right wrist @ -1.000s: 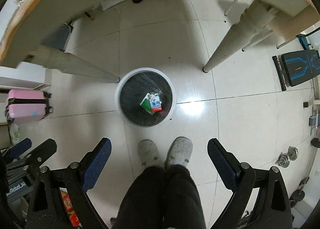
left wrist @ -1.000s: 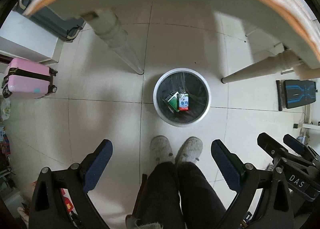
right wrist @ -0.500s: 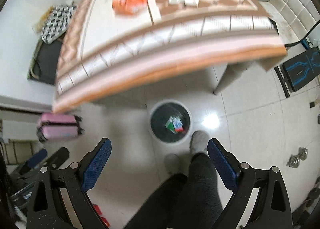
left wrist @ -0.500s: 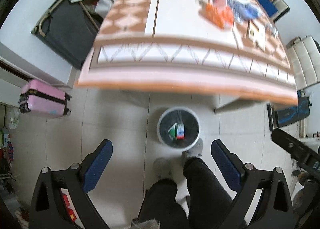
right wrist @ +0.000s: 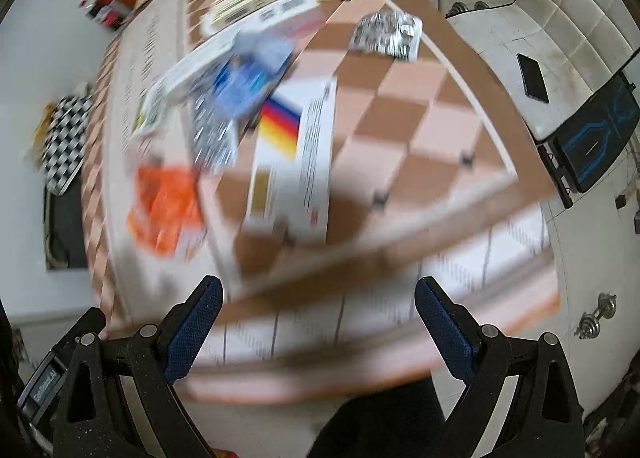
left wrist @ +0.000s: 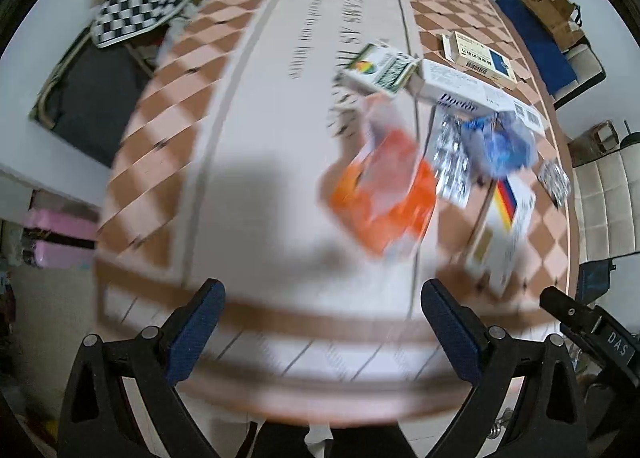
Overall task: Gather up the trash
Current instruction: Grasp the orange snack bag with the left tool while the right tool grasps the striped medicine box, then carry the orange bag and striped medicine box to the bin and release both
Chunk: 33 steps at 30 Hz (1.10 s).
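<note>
— Judging by the clutter, which piece should go first? Both the left gripper (left wrist: pixel 322 322) and the right gripper (right wrist: pixel 318 318) hang spread wide with nothing between the jaws, short of the near edge of the tabletop (left wrist: pixel 256 138).

— Probably the orange wrapper (left wrist: pixel 384 198); it lies nearest, toward the right of the middle strip. It looks like thin, crinkly film, light and soft, likely to slip, so a pinch on a raised fold would serve better than on a flat face.

— And the white carton with the striped flag (right wrist: pixel 296 154)?

— Stiffer card, likely empty and light; take it across a narrow edge. The foil blister pack (right wrist: pixel 386 36) sits farther back, near the right edge, thin and awkward to lift flat.
</note>
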Available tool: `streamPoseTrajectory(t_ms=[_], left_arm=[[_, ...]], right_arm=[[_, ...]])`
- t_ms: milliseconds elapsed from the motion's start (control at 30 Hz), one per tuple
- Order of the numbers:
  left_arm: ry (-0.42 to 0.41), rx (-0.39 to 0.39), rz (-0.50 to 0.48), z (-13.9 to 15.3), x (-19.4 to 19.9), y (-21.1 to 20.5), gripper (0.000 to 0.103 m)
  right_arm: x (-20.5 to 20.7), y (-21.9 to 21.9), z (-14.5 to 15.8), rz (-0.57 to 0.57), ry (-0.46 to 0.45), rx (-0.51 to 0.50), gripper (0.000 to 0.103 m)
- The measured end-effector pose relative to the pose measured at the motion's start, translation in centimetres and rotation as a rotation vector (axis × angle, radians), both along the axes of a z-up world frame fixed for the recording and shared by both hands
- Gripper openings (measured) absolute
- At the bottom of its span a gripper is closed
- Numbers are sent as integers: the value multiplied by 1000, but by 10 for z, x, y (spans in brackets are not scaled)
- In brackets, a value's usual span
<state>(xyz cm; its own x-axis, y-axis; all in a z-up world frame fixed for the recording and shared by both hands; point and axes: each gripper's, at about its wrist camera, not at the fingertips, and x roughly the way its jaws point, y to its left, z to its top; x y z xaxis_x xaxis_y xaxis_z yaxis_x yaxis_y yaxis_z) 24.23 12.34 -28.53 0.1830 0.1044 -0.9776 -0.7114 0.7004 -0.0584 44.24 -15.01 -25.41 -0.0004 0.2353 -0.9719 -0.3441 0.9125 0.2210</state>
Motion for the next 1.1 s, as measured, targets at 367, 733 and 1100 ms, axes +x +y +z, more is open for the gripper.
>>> streamPoseTrajectory(t_ms=[367,733,1100], left_arm=[[96,-46,-11,-63,76,32,84],[83,-40,-14,-69,71,24,51],[42,1,-32,-46,57,8,20]], right_arm=[[75,76,-77,-6,86,-101,98],[76,116,-98,44,-4,-252,88],[52,111,-94,53,-58,-235,74]])
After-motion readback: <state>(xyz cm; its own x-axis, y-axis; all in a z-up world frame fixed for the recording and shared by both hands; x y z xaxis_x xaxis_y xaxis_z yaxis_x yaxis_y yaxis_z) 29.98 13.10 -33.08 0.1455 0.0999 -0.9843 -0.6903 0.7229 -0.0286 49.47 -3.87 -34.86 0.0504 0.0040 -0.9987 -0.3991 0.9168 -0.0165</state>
